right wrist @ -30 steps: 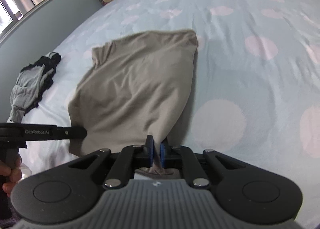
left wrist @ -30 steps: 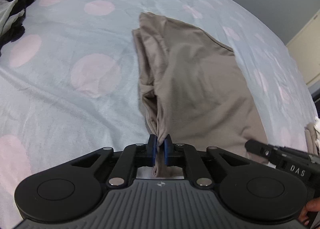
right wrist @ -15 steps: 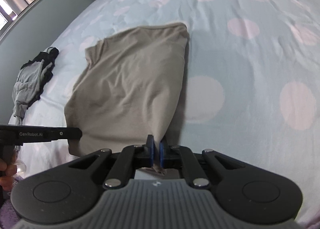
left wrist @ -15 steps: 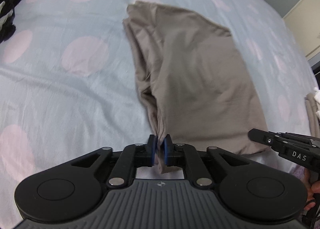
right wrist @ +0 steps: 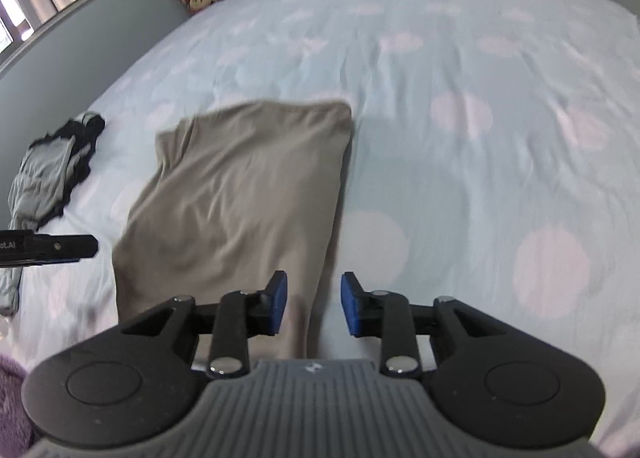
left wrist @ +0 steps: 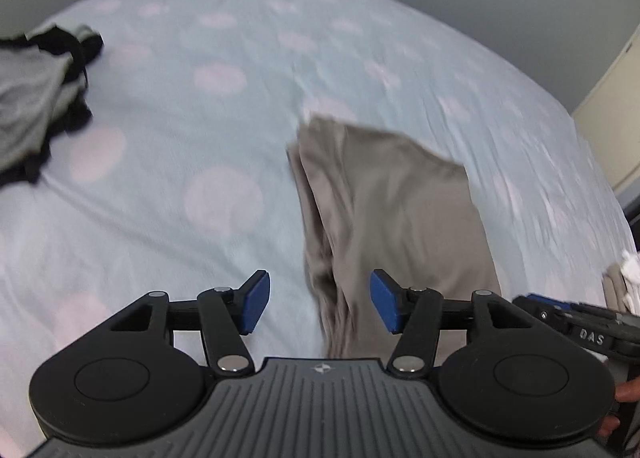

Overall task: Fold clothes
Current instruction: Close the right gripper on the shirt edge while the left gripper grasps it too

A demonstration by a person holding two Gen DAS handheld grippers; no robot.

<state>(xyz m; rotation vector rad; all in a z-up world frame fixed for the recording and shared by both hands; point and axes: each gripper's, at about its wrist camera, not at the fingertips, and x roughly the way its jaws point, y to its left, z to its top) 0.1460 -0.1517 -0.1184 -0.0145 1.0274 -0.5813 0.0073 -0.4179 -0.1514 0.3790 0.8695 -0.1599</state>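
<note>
My left gripper point(left wrist: 320, 306) and right gripper point(right wrist: 313, 304) are both opening, blue pads clear of the soft taupe garment point(right wrist: 240, 202), which lies folded into a rough rectangle on the pale blue bedsheet point(right wrist: 460, 138) with its pink dots. Its near edge runs under both sets of jaws. I read "DAS" on the right gripper's black body and a partial "t.AI" on the left's.

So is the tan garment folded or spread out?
Folded: the tan garment lies as a compact rectangle on the bed, layered edges stacked.
</note>
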